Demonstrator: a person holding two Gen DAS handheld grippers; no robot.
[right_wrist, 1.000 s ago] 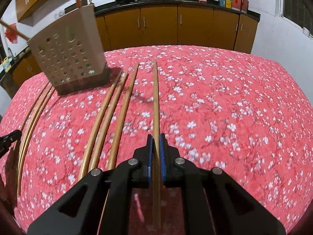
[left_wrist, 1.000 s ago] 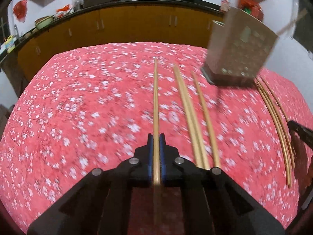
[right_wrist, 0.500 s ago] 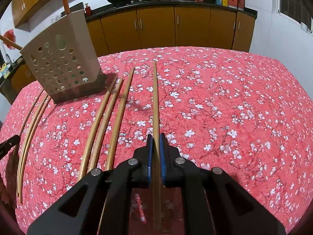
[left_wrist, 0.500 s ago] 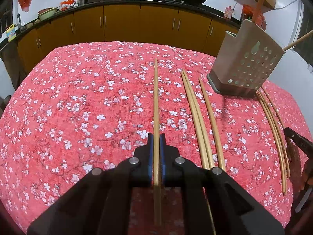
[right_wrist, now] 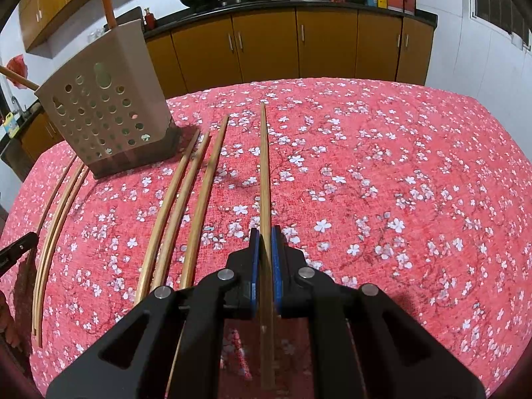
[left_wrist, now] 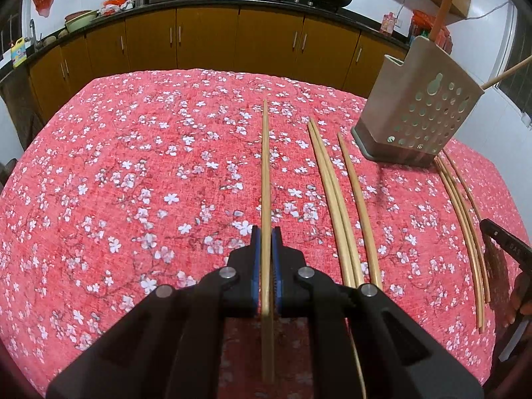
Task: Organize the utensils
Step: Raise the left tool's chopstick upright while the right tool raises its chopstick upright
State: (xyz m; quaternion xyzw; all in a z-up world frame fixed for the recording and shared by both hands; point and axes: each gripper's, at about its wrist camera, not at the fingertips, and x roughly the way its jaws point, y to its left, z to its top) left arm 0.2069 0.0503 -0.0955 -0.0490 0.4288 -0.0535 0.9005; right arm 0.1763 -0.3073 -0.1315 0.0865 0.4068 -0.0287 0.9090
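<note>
My left gripper (left_wrist: 265, 236) is shut on one wooden chopstick (left_wrist: 265, 173) that points forward above the table. My right gripper (right_wrist: 265, 236) is shut on another chopstick (right_wrist: 264, 173) in the same way. A beige perforated utensil holder (left_wrist: 419, 116) stands at the right in the left wrist view and at the left in the right wrist view (right_wrist: 103, 109), with two long handles sticking out of it. Three loose chopsticks (left_wrist: 335, 193) lie between the held stick and the holder, also in the right wrist view (right_wrist: 186, 199). Three more chopsticks (left_wrist: 462, 206) lie beyond the holder.
The table carries a red cloth with white blossoms (left_wrist: 133, 183). Brown kitchen cabinets (left_wrist: 206, 43) with woks and bottles on the counter run along the back wall. The other gripper's tip shows at the frame edge (left_wrist: 505, 242).
Both grippers have risen a little and the left view has steadied; the holder looks sharper and more upright. Each gripper still holds its chopstick.
</note>
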